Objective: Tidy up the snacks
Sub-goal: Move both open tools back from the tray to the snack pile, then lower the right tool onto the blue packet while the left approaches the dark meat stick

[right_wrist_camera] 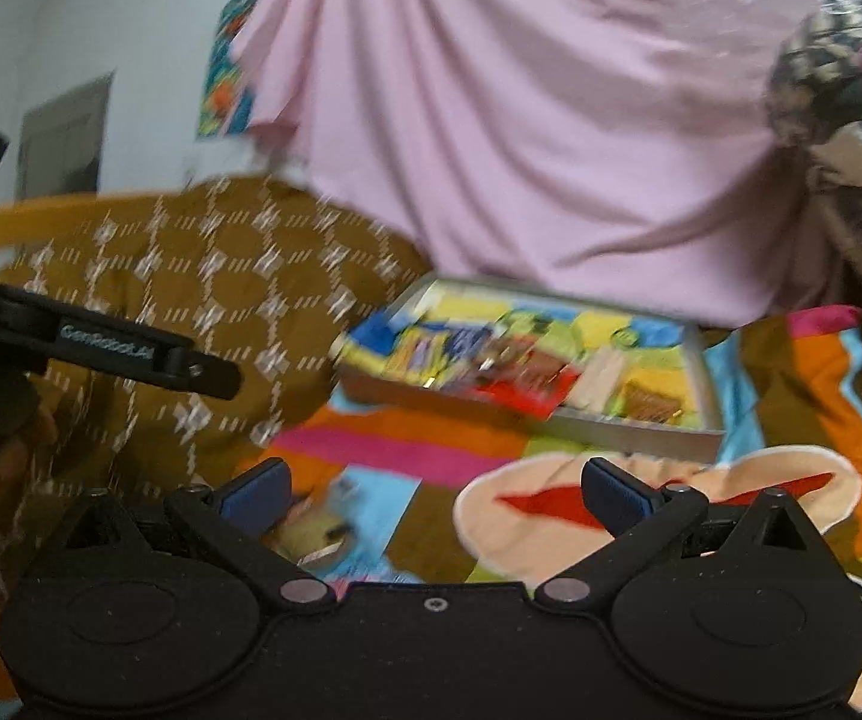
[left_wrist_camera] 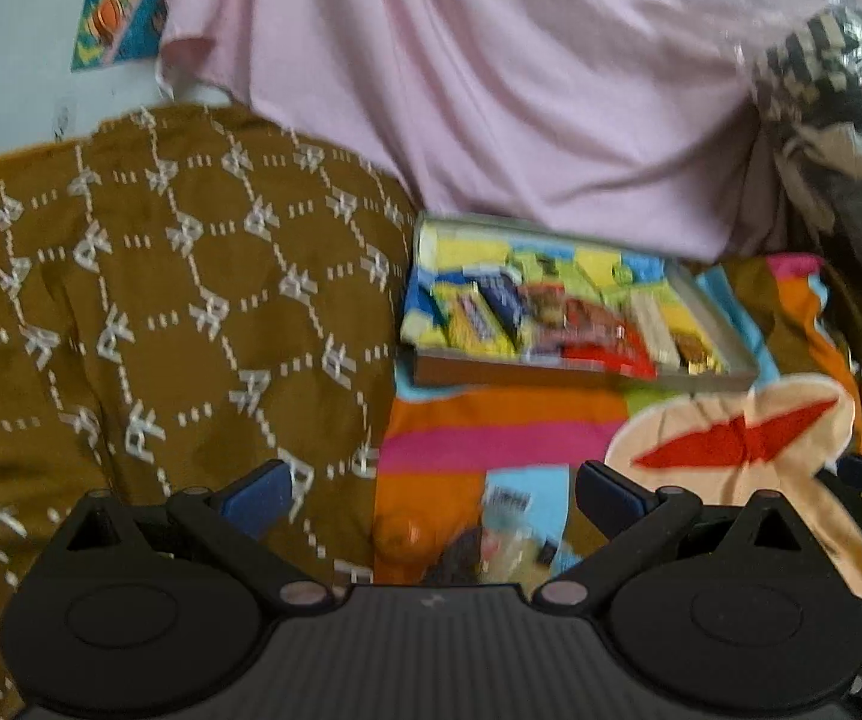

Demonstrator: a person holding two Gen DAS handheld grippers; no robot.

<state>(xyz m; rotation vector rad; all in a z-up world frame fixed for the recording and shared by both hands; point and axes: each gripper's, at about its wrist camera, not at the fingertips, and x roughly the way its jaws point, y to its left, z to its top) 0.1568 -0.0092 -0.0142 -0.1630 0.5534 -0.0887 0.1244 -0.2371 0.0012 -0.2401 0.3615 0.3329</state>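
Shallow grey cardboard tray point(left_wrist_camera: 581, 373) lying on a brightly striped, multicoloured blanket point(left_wrist_camera: 491, 426), packed with wrapped snack bars point(left_wrist_camera: 551, 318) side by side: yellow, dark blue, red, cream and brown wrappers, lettering too blurred to read. Just left of the tray, a mustard-brown fabric with a white geometric pattern point(left_wrist_camera: 161, 300); behind it, a draped pale pink cloth point(left_wrist_camera: 491, 90).

Left claw point(left_wrist_camera: 434, 495) held low above the blanket, blue-padded fingers spread wide apart, gripping nothing. Between and below them, a small loose snack packet point(left_wrist_camera: 509, 534) on the blanket, blurred, well short of the tray. Right claw point(right_wrist_camera: 437, 495) likewise wide open and empty, pointed towards the tray point(right_wrist_camera: 641, 426) from further right.

Right wrist view only: the other black tool point(right_wrist_camera: 119, 354) reaching in from the left edge, a round pale snack point(right_wrist_camera: 317, 534) on the blanket beside the left finger, and a grey panel on the white wall point(right_wrist_camera: 65, 138). Left wrist view only: a clearer look at the wrappers.
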